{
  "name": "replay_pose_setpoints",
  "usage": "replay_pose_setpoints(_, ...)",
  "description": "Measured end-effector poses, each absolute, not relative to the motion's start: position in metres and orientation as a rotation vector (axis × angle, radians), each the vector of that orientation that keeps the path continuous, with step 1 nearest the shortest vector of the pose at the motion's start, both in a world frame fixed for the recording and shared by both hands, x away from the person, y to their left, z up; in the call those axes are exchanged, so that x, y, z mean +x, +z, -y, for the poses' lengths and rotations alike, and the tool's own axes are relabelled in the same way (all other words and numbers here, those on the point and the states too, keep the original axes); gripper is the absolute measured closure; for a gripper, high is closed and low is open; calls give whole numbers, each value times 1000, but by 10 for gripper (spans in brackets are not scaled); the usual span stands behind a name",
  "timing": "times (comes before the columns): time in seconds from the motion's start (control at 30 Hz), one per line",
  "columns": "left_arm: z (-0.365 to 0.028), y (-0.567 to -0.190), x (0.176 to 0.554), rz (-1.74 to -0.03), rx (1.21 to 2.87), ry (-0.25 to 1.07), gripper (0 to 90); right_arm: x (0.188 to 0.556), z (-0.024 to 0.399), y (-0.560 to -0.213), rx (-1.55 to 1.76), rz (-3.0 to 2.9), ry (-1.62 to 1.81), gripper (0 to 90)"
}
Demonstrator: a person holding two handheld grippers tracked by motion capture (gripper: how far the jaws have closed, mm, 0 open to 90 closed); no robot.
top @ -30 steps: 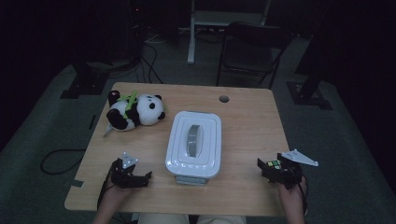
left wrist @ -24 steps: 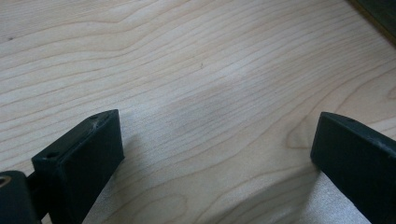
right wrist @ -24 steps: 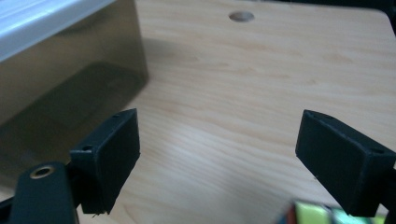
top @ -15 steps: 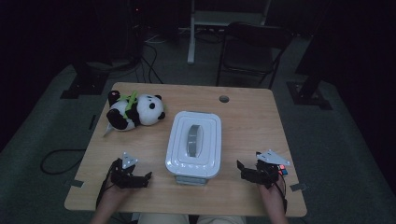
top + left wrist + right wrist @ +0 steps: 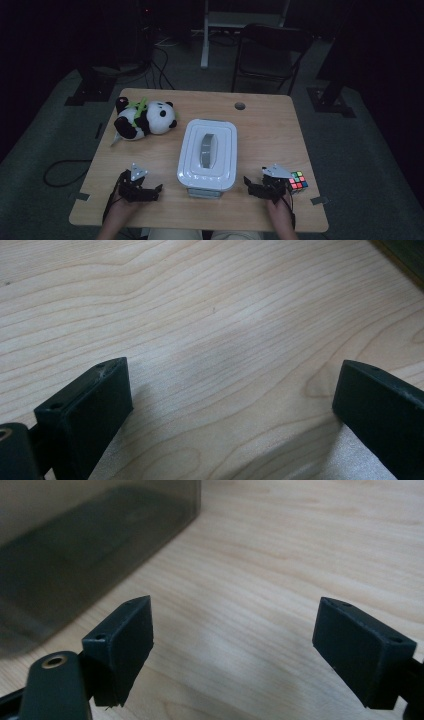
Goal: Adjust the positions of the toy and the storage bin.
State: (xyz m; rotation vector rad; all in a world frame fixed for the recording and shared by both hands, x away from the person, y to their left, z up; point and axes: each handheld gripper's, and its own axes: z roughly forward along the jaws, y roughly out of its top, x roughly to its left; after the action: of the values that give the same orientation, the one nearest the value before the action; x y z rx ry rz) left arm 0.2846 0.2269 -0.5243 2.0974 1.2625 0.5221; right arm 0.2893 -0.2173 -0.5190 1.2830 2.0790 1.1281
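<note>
A white lidded box (image 5: 207, 152) stands in the middle of the wooden table (image 5: 265, 125). A panda plush (image 5: 145, 120) lies at the back left. A colourful puzzle cube (image 5: 298, 181) rests near the front right. My right gripper (image 5: 250, 186) sits between box and cube, pointing at the box, apart from the cube. In the right gripper view it (image 5: 232, 640) is open over bare wood, with the box's translucent wall (image 5: 90, 545) ahead on the left. My left gripper (image 5: 154, 192) lies left of the box's front and is open over bare wood (image 5: 230, 405).
A round cable hole (image 5: 240, 106) is in the table near its back edge. Beyond the table a dark chair (image 5: 270, 55) stands on the floor, with cables (image 5: 165, 60) and stand feet. Tape marks the front corners (image 5: 320, 201).
My right gripper has moved left, off the puzzle cube and towards the box; the cube stays where it was. The left gripper has not moved.
</note>
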Motion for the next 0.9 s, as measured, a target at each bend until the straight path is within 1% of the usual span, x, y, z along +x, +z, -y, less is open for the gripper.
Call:
replay_pose_setpoints(0.2, -227, -524, 285, -1262, 2097, 522, 31, 291, 210, -524, 1247, -2122, 1021, 164)
replay_pose_setpoints(0.37, -227, -524, 285, -1262, 2097, 523, 31, 297, 209, -527, 1289, -2171, 928, 160)
replay_pose_setpoints(0.6, -228, -524, 285, -1247, 2105, 516, 31, 300, 212, -528, 1321, -2201, 949, 132)
replay_pose_setpoints(0.9, -235, -522, 287, -1191, 2106, 471, 31, 300, 212, -528, 1322, -2201, 948, 132)
